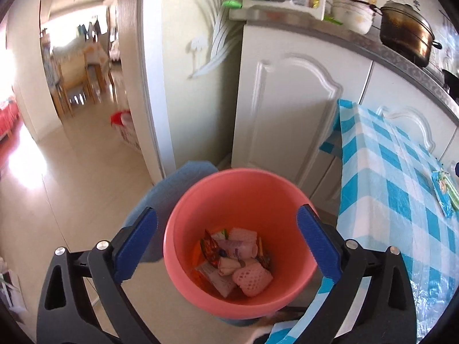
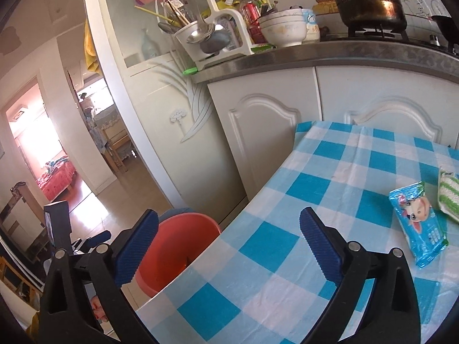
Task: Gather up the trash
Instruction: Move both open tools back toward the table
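Observation:
A pink bucket [image 1: 241, 200] stands on the floor beside the table, holding several wrappers and foam fruit nets [image 1: 252, 279]. My left gripper [image 1: 226, 223] hovers over its mouth, open and with nothing between its blue pads. My right gripper [image 2: 229, 226] is open and empty above the table's left edge, with the bucket [image 2: 178, 246] below on its left. On the blue checked tablecloth [image 2: 330, 200] to the right lie a blue snack packet [image 2: 416, 223] and a green-and-white striped packet [image 2: 449, 197]. The snack packet [image 1: 443, 195] also shows at the right of the left wrist view.
White kitchen cabinets [image 1: 287, 109] stand behind the table, with a counter carrying a dark pot [image 2: 370, 0], bowls [image 2: 284, 27] and a utensil rack [image 2: 206, 28]. A doorway [image 1: 83, 66] on the left opens to another room. A blue cloth [image 1: 175, 189] lies behind the bucket.

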`<state>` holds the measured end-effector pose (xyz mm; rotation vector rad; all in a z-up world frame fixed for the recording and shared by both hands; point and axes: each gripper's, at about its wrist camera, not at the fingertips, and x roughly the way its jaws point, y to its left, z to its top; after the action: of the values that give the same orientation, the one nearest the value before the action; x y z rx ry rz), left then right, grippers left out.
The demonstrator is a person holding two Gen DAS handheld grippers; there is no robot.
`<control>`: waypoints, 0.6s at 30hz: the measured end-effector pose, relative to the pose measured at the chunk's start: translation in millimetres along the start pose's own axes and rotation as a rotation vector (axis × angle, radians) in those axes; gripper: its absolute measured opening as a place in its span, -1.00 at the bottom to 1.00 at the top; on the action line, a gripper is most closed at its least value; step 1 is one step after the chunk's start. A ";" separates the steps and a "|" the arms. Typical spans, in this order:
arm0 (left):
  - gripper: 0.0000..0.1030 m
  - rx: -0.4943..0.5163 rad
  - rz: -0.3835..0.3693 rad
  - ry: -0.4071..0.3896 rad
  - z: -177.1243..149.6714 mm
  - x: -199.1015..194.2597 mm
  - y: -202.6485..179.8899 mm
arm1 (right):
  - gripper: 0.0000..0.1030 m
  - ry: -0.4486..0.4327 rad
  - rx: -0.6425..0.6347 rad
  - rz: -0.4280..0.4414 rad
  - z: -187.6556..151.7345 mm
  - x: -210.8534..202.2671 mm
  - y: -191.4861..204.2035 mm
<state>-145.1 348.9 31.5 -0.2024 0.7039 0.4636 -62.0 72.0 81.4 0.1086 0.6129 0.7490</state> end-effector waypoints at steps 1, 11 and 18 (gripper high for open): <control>0.92 0.011 0.003 -0.020 1.1 -4.5 -4.0 | 0.90 -0.012 -0.001 -0.006 -0.6 -5.0 -1.9; 0.92 0.083 0.007 -0.201 5.6 -53.8 -42.5 | 0.91 -0.163 -0.084 -0.086 -2.4 -64.8 -6.6; 0.92 0.099 -0.055 -0.273 6.1 -82.7 -64.3 | 0.91 -0.247 -0.025 -0.139 -0.9 -113.3 -20.9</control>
<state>-166.2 266.1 92.4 -0.0633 0.4510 0.3933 -114.1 -19.0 129.0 0.1317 0.3719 0.5976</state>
